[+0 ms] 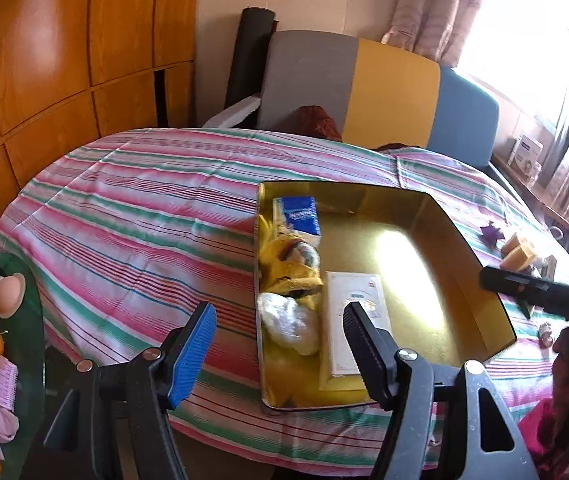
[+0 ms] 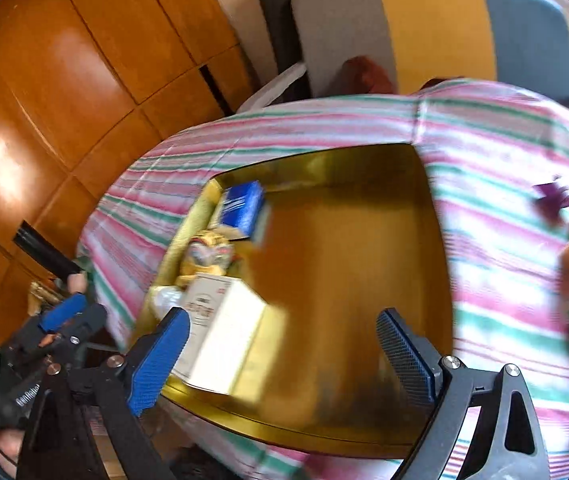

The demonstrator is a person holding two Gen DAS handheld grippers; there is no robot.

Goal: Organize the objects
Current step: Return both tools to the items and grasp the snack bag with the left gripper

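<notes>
Left wrist view, left gripper (image 1: 280,332) jaws spread, empty, above gold tray (image 1: 480,296), white box (image 1: 354,300) inside, right gripper (image 2: 284,344) jaws spread, empty.

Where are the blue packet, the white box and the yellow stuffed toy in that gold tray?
blue packet (image 1: 298,213), left wrist view, printed front.
white box (image 1: 354,312), left wrist view, top face.
yellow stuffed toy (image 1: 288,270), left wrist view, body.

Gold open cardboard box (image 1: 464,240) on striped-cloth surface (image 1: 124,208), ahead of left tool (image 1: 280,340). Inside along its left wall: blue packet (image 1: 298,214) farthest, yellow plush toy (image 1: 288,268), white flat box (image 1: 354,312) nearest tool.
</notes>
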